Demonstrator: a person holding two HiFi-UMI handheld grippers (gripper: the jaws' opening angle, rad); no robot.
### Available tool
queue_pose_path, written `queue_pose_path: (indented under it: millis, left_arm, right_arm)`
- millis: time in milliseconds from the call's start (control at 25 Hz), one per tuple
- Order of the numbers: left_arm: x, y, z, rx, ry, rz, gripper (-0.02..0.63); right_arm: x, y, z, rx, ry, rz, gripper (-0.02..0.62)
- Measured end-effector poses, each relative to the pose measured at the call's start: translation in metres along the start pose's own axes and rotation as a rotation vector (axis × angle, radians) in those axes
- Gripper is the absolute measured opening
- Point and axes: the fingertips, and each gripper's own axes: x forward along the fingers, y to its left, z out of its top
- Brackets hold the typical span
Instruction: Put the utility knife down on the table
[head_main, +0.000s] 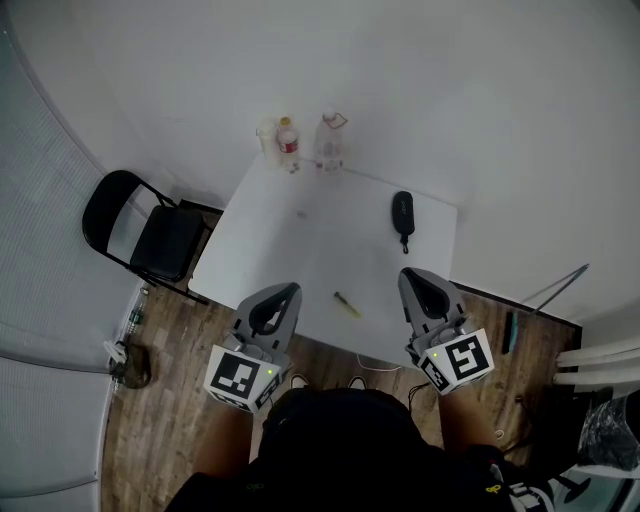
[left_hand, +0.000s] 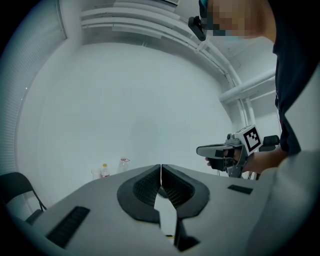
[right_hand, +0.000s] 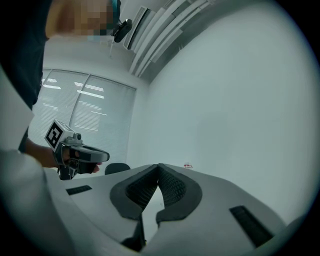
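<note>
- Both grippers are shut with nothing between the jaws. The left hand-held gripper (head_main: 287, 293) and the right hand-held gripper (head_main: 409, 278) hang over the near edge of the worktop (head_main: 300, 235).
- Between them the utility knife (head_main: 347, 305), a thin yellowish stick, lies flat on the worktop and touches neither one.
- By my reckoning the putting-down is done and nothing is left.
- The knife is too small to tell whether its blade is out.
- In each gripper view the jaws hide most of the worktop, and the knife cannot be picked out there with any certainty.
- The bottles (head_main: 330, 142) and the black case (head_main: 402, 213) sit well apart from it.
</note>
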Motion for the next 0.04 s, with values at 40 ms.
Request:
queue_pose_path:
  millis: [40]
  left_arm:
    - [0.0003, 0.0016, -0.0002, 0.001, 0.003, 0.002, 0.023]
  right_arm:
    - [0.0016, 0.0008, -0.0006, 0.001, 0.001, 0.003, 0.021]
